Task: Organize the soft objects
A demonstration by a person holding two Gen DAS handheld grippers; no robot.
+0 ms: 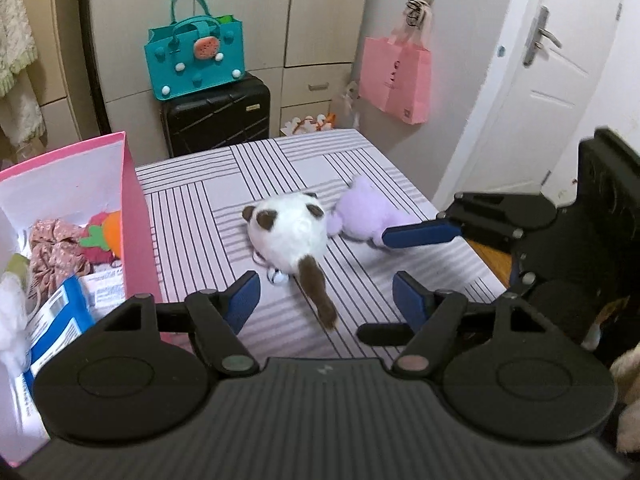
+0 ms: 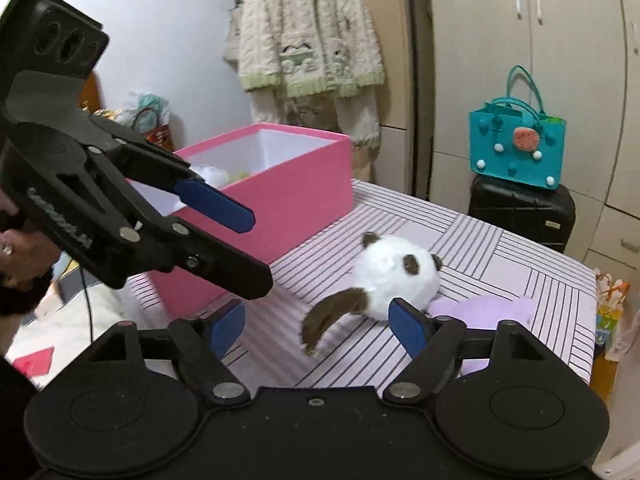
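A white plush cat with brown ears and a brown tail lies on the striped table. A purple plush lies right beside it. My left gripper is open and empty, its jaws either side of the cat's tail. My right gripper comes in from the right, open, its upper finger next to the purple plush. In the right wrist view the cat and the purple plush lie just ahead of my open right gripper; the left gripper hovers at the left.
An open pink box stands at the table's left with soft toys, cloth and packets inside; it also shows in the right wrist view. Behind are a black suitcase with a teal bag, a hanging pink bag, wardrobes and a door.
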